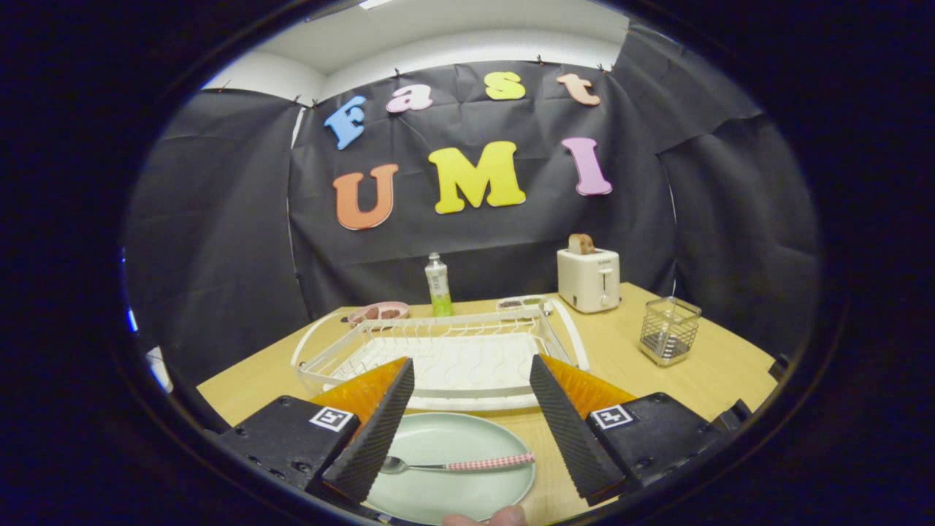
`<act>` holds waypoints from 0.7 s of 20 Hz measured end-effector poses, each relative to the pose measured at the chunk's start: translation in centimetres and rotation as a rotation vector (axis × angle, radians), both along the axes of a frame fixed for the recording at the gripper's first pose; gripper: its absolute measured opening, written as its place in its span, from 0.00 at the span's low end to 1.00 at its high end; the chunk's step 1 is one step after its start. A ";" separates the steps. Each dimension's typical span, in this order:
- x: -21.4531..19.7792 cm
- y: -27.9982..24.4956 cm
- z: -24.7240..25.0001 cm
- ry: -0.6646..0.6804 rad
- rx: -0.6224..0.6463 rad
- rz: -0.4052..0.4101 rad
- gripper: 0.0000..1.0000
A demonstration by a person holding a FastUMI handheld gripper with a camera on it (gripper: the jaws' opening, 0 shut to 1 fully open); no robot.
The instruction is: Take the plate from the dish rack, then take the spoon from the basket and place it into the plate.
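Pale green, the plate lies on the wooden worktop at its near edge, between the spread fingers of the gripper, which grasps nothing. A spoon with a pink checked handle rests across the plate, bowl toward the left finger. Just beyond stands the white dish rack. The wire basket sits toward the right edge, a toaster with bread at the far edge.
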State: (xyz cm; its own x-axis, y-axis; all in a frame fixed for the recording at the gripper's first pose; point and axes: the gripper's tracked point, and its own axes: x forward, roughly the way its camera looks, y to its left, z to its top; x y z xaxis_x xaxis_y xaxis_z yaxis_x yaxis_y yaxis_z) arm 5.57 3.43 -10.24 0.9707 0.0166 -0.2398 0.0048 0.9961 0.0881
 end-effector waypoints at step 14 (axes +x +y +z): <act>-3.6 2.2 3.9 -0.147 -0.140 -0.039 1.00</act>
